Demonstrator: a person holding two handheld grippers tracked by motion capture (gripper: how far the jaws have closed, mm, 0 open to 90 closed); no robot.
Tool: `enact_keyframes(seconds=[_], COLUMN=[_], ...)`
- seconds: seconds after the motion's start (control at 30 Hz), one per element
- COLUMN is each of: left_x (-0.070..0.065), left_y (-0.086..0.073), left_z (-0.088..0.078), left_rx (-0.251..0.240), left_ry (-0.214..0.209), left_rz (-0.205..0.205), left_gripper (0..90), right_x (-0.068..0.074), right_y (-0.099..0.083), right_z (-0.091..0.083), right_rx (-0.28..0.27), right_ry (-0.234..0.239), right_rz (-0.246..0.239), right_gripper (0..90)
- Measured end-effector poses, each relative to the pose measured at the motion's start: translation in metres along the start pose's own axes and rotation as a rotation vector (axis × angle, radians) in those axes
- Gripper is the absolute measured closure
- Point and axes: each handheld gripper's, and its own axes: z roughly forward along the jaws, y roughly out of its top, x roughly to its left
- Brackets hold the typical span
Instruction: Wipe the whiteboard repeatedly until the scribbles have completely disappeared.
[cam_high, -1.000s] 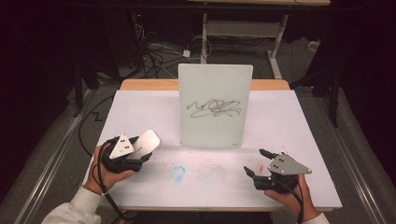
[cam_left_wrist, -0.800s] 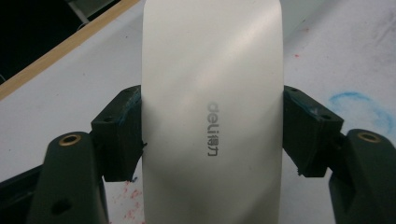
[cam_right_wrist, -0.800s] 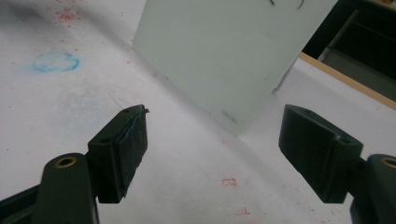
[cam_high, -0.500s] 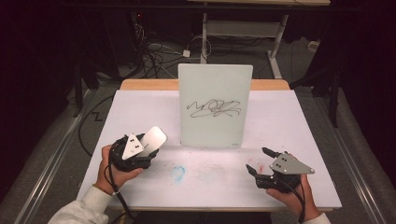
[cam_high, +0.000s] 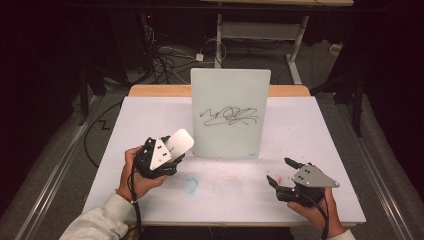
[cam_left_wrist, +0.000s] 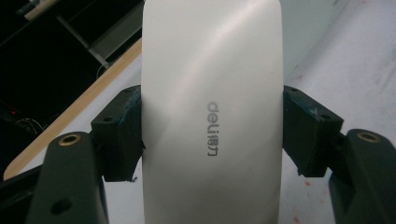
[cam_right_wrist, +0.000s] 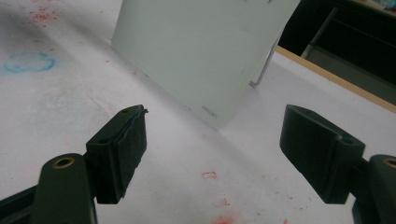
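eraser (cam_left_wrist: 210, 116): clamped in left hand-held gripper (cam_high: 167, 150), now closer to board (cam_high: 230, 117)
right hand-held gripper (cam_high: 280, 172): wide, empty
next: likely wiping scribble (cam_high: 229, 116)

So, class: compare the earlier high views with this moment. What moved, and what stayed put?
The left gripper, shut on the white eraser, moved right and forward toward the whiteboard. The right gripper stayed open and almost in place; the board and its scribble are unchanged.

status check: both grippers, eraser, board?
Left gripper shut on white eraser, close to the board's lower left. Right gripper open, empty, low over the table. Whiteboard upright, scribble unwiped. Nothing between eraser and board.
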Motion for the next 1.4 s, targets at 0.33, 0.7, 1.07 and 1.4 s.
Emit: enact_keyframes(seconds=[0.33,0.7,1.07,1.4], left_x=[-0.003,-0.007,-0.011,-0.034], left_y=[0.026,0.042,0.051,0.044], left_z=[0.013,0.039,0.06,0.072], left_rx=[-0.049,-0.083,-0.081,-0.071], left_ry=[0.083,0.112,0.197,0.248], left_rz=[0.037,0.067,0.109,0.16], left_gripper=[29.2,29.1,29.1,29.2], right_x=[0.001,0.002,0.004,0.006], right_y=[-0.001,-0.002,-0.003,-0.004], right_z=[0.002,0.004,0.007,0.009], right_rx=[0.01,0.021,0.029,0.039], right_ry=[-0.013,-0.003,0.012,0.016], right_rz=[-0.009,-0.02,-0.021,-0.033], right_gripper=[23.8,23.8,23.4,23.2])
